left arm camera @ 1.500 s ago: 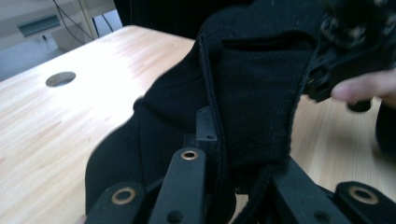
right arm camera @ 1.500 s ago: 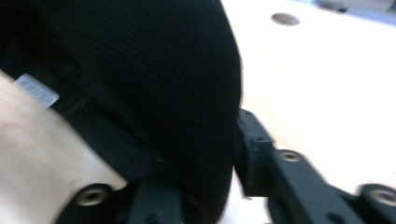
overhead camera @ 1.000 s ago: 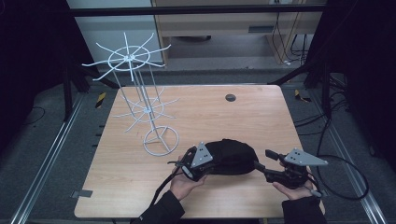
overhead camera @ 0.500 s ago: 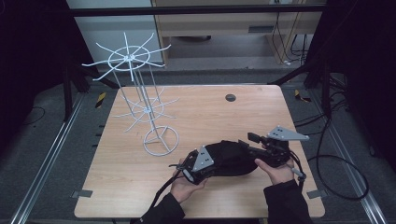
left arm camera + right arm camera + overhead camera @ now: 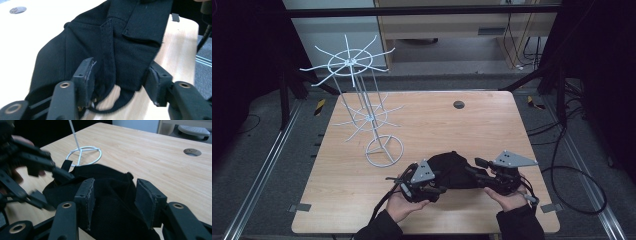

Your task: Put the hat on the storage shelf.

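Observation:
A black cap point(image 5: 452, 170) lies on the wooden table point(image 5: 492, 125) near its front edge, between the two hand-held grippers. My left gripper point(image 5: 438, 189) points right into the cap's left side. In the left gripper view its jaws stand open point(image 5: 120, 72) with the cap's point(image 5: 120, 45) rear band and strap lying between them. My right gripper point(image 5: 476, 167) points left at the cap's right side. Its jaws are open point(image 5: 113, 190) over the cap's point(image 5: 110, 192) dark crown. The left gripper point(image 5: 37, 165) appears blurred beyond the cap in the right gripper view.
A white wire rack point(image 5: 362, 115) with two tiers of radiating arms stands on a ring base point(image 5: 83, 155) at the table's left middle. A round cable hole point(image 5: 458, 104) sits near the far edge. Cables run along the floor to the right.
The right gripper has moved left from the table's right front edge up to the cap and settled lower against it. The left gripper has stayed at the cap's left side.

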`<state>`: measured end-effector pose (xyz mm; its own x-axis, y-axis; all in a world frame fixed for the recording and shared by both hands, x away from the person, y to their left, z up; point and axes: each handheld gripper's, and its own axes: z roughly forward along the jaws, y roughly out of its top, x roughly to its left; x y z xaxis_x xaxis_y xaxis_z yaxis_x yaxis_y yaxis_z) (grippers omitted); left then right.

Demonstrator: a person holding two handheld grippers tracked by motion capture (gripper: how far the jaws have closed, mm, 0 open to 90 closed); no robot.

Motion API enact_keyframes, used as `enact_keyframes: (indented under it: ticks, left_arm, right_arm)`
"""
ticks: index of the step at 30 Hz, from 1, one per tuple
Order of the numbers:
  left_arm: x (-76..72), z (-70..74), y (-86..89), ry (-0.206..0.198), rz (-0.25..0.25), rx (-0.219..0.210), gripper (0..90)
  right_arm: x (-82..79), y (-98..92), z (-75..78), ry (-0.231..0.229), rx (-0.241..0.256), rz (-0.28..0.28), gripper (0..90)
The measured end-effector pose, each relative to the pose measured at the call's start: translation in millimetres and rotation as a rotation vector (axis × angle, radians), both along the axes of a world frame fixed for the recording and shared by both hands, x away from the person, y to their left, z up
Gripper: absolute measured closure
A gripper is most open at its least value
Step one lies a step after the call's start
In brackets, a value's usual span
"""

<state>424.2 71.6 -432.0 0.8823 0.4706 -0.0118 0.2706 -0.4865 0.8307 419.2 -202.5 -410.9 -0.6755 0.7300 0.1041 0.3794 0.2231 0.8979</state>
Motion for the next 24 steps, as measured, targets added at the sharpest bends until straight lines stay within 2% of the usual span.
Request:
enact_keyframes:
  ticks: [3, 6, 9, 13, 15, 20, 24]
  left_arm:
    - [-6.7, 6.7, 10.4, 0.01, -0.01, 0.023, 41.8]
    - [-10.8, 10.9, 23.5, 0.017, -0.001, -0.004, 40.9]
    - [-10.9, 11.1, 34.7, 0.003, 0.031, 0.004, 40.7]
    - [-5.8, 6.8, 49.8, 0.001, 0.104, -0.009, 41.2]
    - [-3.6, 4.6, 56.3, -0.001, 0.128, -0.003, 41.5]
    - [-0.4, -1.6, 61.4, 0.007, 0.171, -0.03, 40.8]
    - [1.9, -6.5, 51.9, 0.028, 0.14, -0.023, 40.9]
  right_arm:
    - [-6.1, 0.2, -2.2, 0.003, -0.009, 0.004, 50.0]
    - [-10.2, 1.3, -6.7, 0.022, -0.03, 0.012, 50.3]
    - [-11.8, 2.6, -14.8, 0.045, -0.047, 0.022, 50.4]
    - [-15.1, 6.6, -23.9, 0.058, -0.078, 0.04, 51.1]
    - [-19.2, 8.3, -27.9, 0.064, -0.091, 0.051, 51.2]
    - [-30.9, 8.6, -38.0, 0.093, -0.118, 0.071, 51.0]
    - [-40.2, 7.0, -46.5, 0.109, -0.145, 0.088, 49.4]
